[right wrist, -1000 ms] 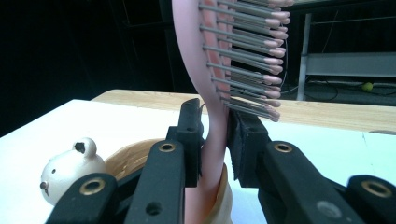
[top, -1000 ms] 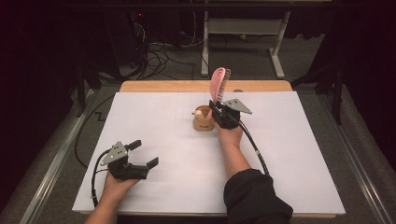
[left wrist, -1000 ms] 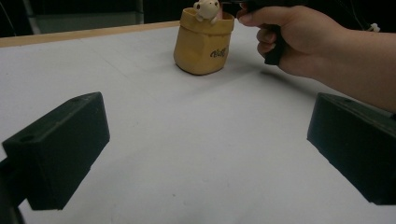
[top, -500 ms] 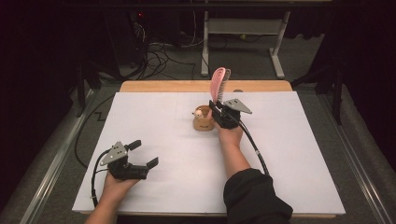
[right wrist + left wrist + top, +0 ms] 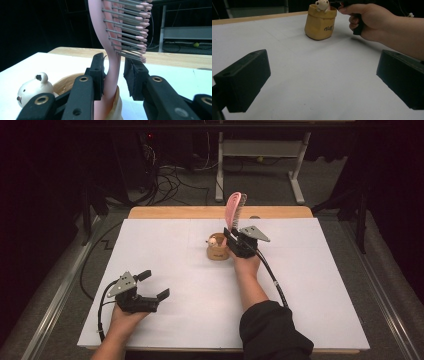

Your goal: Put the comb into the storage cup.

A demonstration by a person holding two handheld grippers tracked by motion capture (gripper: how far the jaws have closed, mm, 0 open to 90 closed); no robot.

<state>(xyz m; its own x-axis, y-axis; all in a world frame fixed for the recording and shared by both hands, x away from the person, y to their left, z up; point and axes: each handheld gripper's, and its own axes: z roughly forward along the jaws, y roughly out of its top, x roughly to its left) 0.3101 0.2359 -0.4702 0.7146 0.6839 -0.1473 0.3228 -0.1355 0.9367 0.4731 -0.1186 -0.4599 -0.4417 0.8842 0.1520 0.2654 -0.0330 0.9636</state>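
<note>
A pink hairbrush (image 5: 233, 210) stands upright over a small tan cup (image 5: 218, 251) near the far middle of the white tabletop (image 5: 320, 285), its handle reaching down into the cup's mouth. The right gripper (image 5: 234, 240) is beside the cup, and in the right gripper view its fingers (image 5: 98, 72) stand on either side of the brush's narrow neck: the left one lies against the pink plastic, while the right one, with its padded face, shows a thin gap to the handle, so the fingers look nearly closed around the brush rather than pressed hard on it. The brush's metal bristles (image 5: 130, 30) (each tipped with a pink bead) point toward the right of that view.

A little cream-coloured animal figure (image 5: 32, 88) peeks over the cup's rim on the side away from the brush. In the left gripper view the cup (image 5: 320, 22) shows dark lettering on its wall, and the person's right hand (image 5: 367, 20) sits just beside it.

The left gripper (image 5: 153, 285) rests low on the near left part of the tabletop, well apart from the cup, held in the person's left hand (image 5: 125, 312). Its fingers (image 5: 244, 80) are wide apart with bare white surface between them.
</note>
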